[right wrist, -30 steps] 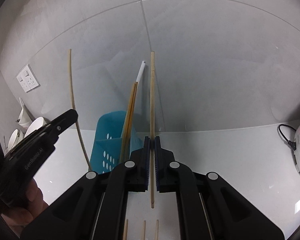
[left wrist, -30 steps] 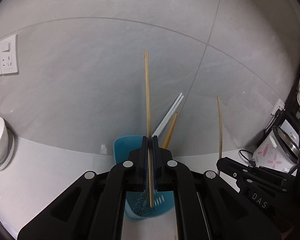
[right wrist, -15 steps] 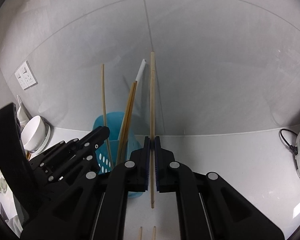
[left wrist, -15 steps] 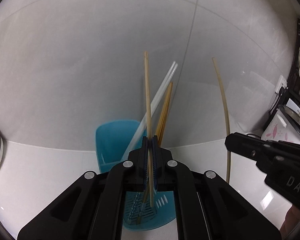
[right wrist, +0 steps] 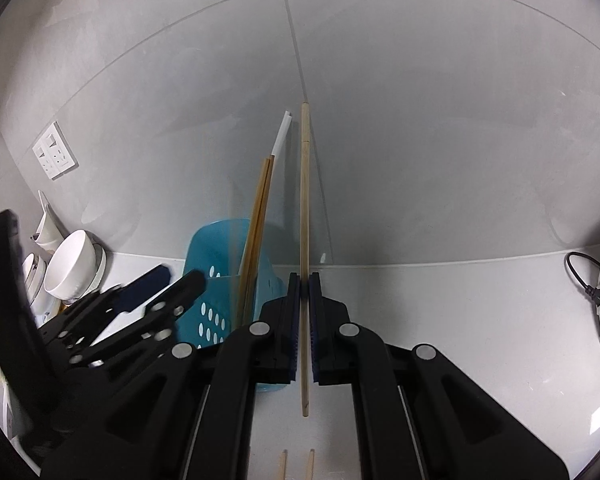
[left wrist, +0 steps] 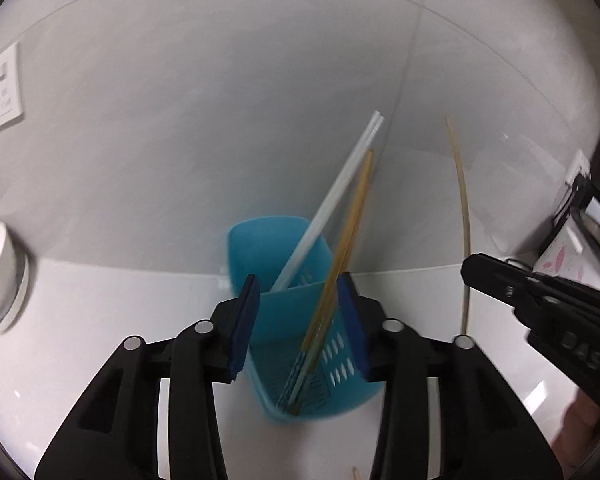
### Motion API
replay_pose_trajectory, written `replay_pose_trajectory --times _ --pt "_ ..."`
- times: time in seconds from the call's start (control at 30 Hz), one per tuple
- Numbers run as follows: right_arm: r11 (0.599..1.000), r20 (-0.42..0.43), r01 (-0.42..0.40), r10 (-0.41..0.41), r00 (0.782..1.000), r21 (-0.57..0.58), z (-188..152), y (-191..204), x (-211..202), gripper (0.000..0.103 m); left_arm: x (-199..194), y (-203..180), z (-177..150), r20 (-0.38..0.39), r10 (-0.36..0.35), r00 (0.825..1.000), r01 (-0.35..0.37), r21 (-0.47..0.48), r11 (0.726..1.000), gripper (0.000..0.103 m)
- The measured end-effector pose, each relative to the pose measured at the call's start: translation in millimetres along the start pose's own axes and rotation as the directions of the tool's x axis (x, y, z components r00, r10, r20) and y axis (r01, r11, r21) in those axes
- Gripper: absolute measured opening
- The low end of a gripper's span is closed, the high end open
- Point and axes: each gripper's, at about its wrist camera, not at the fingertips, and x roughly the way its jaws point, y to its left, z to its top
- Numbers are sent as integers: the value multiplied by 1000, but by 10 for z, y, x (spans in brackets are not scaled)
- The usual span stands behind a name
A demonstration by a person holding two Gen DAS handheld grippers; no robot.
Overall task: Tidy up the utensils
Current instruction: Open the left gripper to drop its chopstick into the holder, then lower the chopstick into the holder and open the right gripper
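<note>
Left gripper (left wrist: 298, 322) jaws just opened; nothing pinched between them now, the perforated blue plastic utensil basket (left wrist: 278, 248) showing through the gap. Wooden chopsticks (left wrist: 346, 240) and white plastic chopsticks (left wrist: 332, 200) stand in it, leaning toward the grey wall on the far right. Right gripper (right wrist: 305, 322) clenched on a pale slim wooden chopstick (right wrist: 305, 208), held upright just right of the basket. Stick judged light, stiff, smooth, prone to pivot in a pinch; the grip around its lower half looks sensible. More sticks (right wrist: 296, 464) lie near on the white counter (right wrist: 460, 320).
</note>
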Motion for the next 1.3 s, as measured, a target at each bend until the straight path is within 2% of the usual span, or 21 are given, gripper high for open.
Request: replay_pose_trajectory --times 0.13,0.2,0.27,0.33,0.53,0.73,0.8,1.23,1.3 --pt "1000 9 -29 29 1000 11 40 12 -7 4 -152 122 -3 -24 38 999 -38 -28 999 70" --pt "998 21 -53 53 998 18 71 35 -11 4 -195 164 -4 -28 49 998 -50 -39 998 76" --pt "996 31 -79 78 996 34 100 53 -10 4 -229 216 -11 -36 76 996 -78 -43 996 90" --pt "991 59 -115 111 992 64 125 70 -23 4 -273 289 -12 -41 90 995 -92 -65 994 96" --pt "985 138 -162 153 979 55 184 238 -36 4 -288 349 38 -47 108 993 -111 -76 991 97" --pt "981 170 -185 173 970 58 135 346 88 4 -283 459 -13 -65 130 989 -135 -78 988 97" --pt "979 169 -196 183 969 63 91 352 129 4 -291 510 -38 -71 141 987 -147 -87 985 97" --pt "992 98 -120 117 988 30 -144 453 412 4 -262 657 -74 -73 161 984 -168 -109 980 97" --pt "993 86 -112 110 990 21 -169 455 431 7 -254 679 -70 -75 159 984 -167 -116 979 97"
